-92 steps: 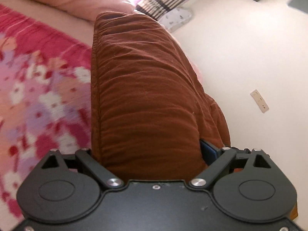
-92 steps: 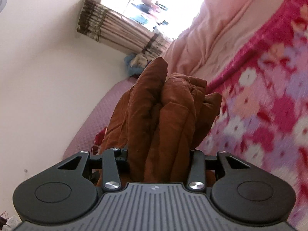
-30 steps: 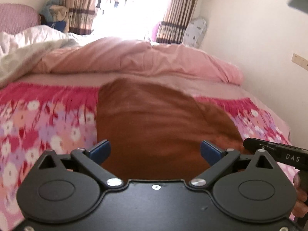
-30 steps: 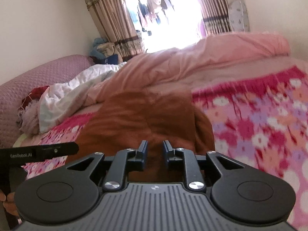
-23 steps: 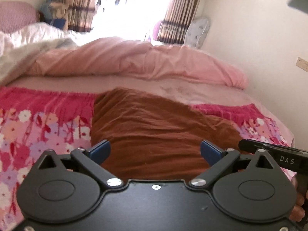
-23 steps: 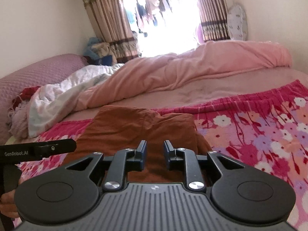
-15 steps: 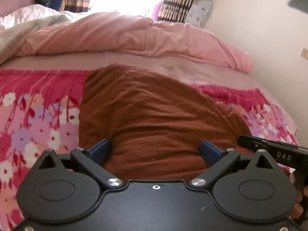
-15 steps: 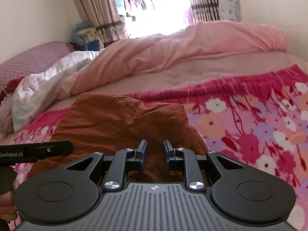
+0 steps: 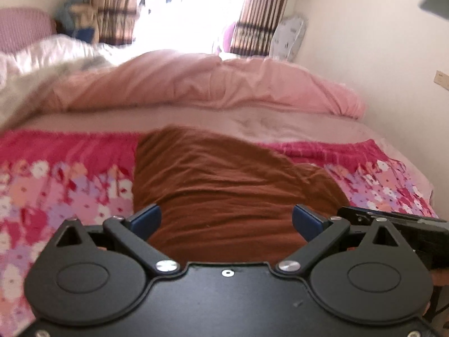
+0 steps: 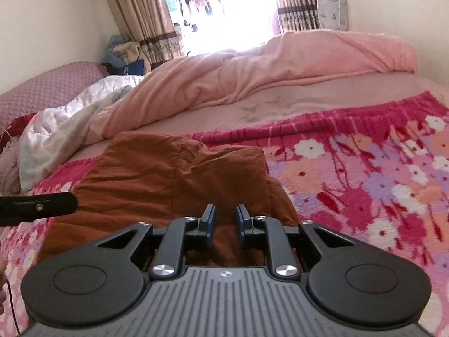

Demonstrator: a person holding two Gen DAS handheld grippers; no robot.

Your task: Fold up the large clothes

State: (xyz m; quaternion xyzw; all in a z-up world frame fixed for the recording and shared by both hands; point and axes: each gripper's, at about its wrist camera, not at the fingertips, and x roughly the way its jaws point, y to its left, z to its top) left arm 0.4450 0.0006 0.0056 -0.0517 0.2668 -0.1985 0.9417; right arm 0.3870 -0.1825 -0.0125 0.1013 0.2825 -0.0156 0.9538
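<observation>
The brown garment (image 9: 224,191) now lies on the floral blanket (image 9: 64,185), a folded slab with its far edge toward 12 o'clock, near the pink duvet (image 9: 202,84). Three seconds back both claws were carrying it bunched in the air; it has since been set down and let go. The left gripper (image 9: 226,219) stands wide, its blue pads (image 9: 146,217) either side of the cloth's near end without pressing it. The right gripper (image 10: 225,221) has jaws drawn narrow with a clear gap, and nothing is pinched between them; the cloth shows beyond and below. From the right view the garment (image 10: 174,185) has a lumpy ridge at 12 o'clock and a loose flap at 3 o'clock, so the fold looks uneven. I judge this fold laid but untidy: smoothing or a further fold likely remains. The left tool's tip (image 10: 36,205) shows at 9 o'clock there.
</observation>
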